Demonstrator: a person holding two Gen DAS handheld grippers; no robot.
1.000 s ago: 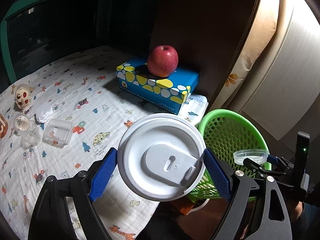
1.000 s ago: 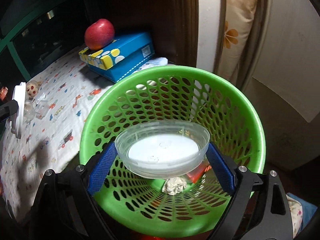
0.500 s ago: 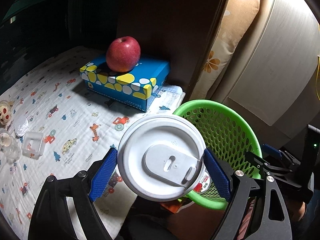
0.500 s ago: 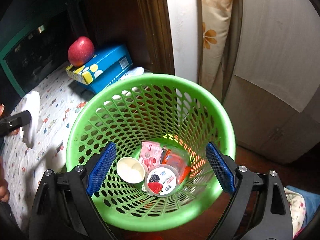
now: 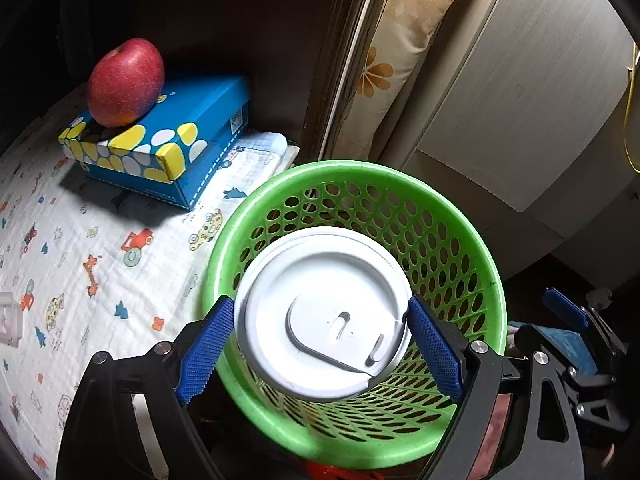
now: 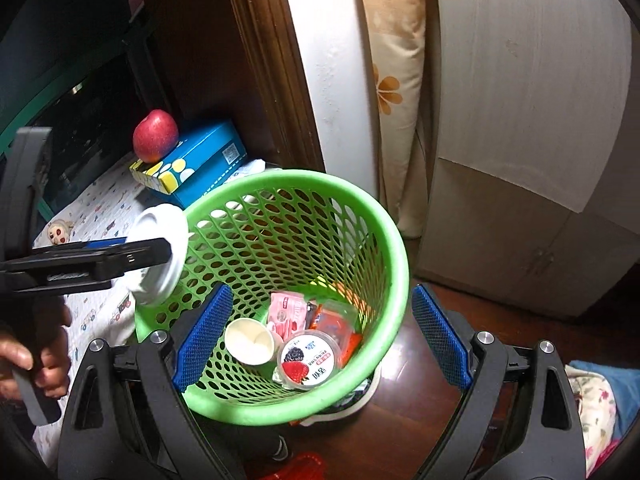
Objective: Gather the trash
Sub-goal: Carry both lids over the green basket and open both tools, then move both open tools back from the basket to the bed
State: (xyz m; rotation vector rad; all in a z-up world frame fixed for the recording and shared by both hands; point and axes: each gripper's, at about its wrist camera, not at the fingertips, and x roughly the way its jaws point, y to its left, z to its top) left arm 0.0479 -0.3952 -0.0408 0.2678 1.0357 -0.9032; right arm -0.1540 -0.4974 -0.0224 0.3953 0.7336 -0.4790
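Left hand-held gripper [image 5: 322, 342]: jaws spread wide, blue pads pressed on both sides of a white cup lid [image 5: 320, 316]. The lid hangs over the mouth of the green basket [image 5: 452, 200] and hides most of the basket floor in the left wrist view; whether a cup sits under the lid cannot be told.

Right hand-held gripper [image 6: 320, 334]: jaws wide, nothing between the pads, above the near rim of the basket.

Basket contents, seen from the right wrist: a white paper cup [image 6: 249, 341], a berry-printed sealed tub [image 6: 307, 362], a pink wrapper [image 6: 286, 312], and red packets partly buried and hard to identify.

Beside the basket: patterned cloth on the surface [image 5: 100, 248]; a blue tissue box [image 5: 168, 148] with a red apple [image 5: 126, 82] on top. A hand [image 6: 38, 356] is cut off at the left edge of the frame.
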